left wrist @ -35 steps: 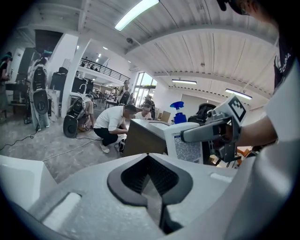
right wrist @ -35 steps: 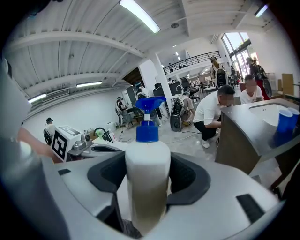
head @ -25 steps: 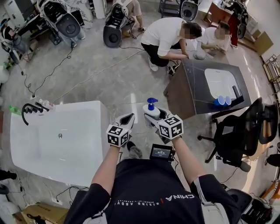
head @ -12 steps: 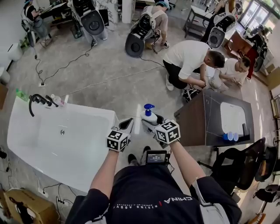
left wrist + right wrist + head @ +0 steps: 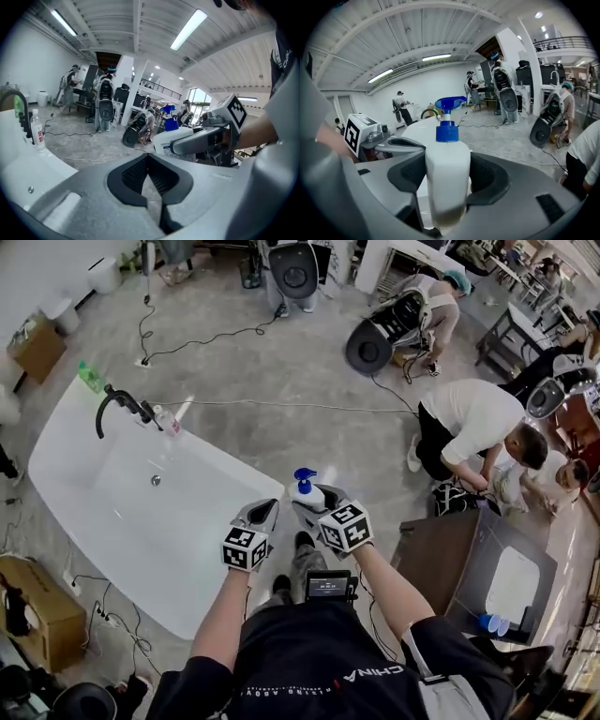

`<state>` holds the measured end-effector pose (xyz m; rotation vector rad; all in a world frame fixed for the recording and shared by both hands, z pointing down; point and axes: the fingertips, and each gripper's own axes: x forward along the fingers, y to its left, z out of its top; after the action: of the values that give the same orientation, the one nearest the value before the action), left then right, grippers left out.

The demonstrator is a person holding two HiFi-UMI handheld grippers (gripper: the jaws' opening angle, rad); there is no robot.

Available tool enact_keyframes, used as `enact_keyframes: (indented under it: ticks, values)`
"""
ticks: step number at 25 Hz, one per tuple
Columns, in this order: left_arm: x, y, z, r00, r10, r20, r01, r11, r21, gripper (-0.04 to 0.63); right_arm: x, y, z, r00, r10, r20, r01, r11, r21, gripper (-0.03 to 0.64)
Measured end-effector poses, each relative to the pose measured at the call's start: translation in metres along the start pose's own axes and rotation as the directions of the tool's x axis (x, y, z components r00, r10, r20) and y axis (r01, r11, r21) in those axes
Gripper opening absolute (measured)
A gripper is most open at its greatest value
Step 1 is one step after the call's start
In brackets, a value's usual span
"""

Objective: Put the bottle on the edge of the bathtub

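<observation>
Two claws are hovering at the centre of the head view, just right of the white bathtub. The right claw is gripping the white pump bottle upright above the floor; only the right gripper view is showing both pads pressing its sides. The left claw is sitting closed and empty, which the left gripper view is confirming. The black faucet is standing upper left.

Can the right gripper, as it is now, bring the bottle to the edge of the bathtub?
Probably yes. The right gripper holds the bottle close beside the near corner of the bathtub, and that rim is bare. Only the left gripper hovers nearby and may need to move aside.
</observation>
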<state>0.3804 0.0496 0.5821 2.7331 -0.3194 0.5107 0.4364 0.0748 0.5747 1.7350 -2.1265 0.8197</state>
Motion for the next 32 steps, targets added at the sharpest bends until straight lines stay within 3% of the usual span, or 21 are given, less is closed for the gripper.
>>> enact_keyframes:
  ticks: [5,9,15,24,32]
  values:
    - [0.015,0.042,0.009,0.993,0.117,0.015,-0.116,0.992,-0.055,0.009,0.053,-0.019,0.022,0.993,0.109,-0.042,-0.111,0.993,-0.05,0.273]
    - [0.012,0.079,0.003,0.974,0.225,0.017,-0.221,0.967,-0.124,0.009,0.104,-0.022,0.025,0.978,0.186,-0.097,-0.194,0.978,-0.081,0.273]
    - [0.006,0.12,-0.009,0.947,0.319,0.032,-0.306,0.929,-0.208,0.009,0.176,-0.026,0.011,0.957,0.231,-0.178,-0.248,0.965,-0.082,0.273]
    - [0.012,0.151,-0.052,0.922,0.387,0.015,-0.364,0.881,-0.303,0.009,0.256,-0.029,-0.031,0.939,0.228,-0.259,-0.259,0.961,-0.096,0.273]
    - [0.012,0.167,-0.076,0.902,0.432,-0.002,-0.407,0.848,-0.341,0.009,0.311,-0.028,-0.029,0.945,0.234,-0.227,-0.27,0.952,-0.142,0.275]
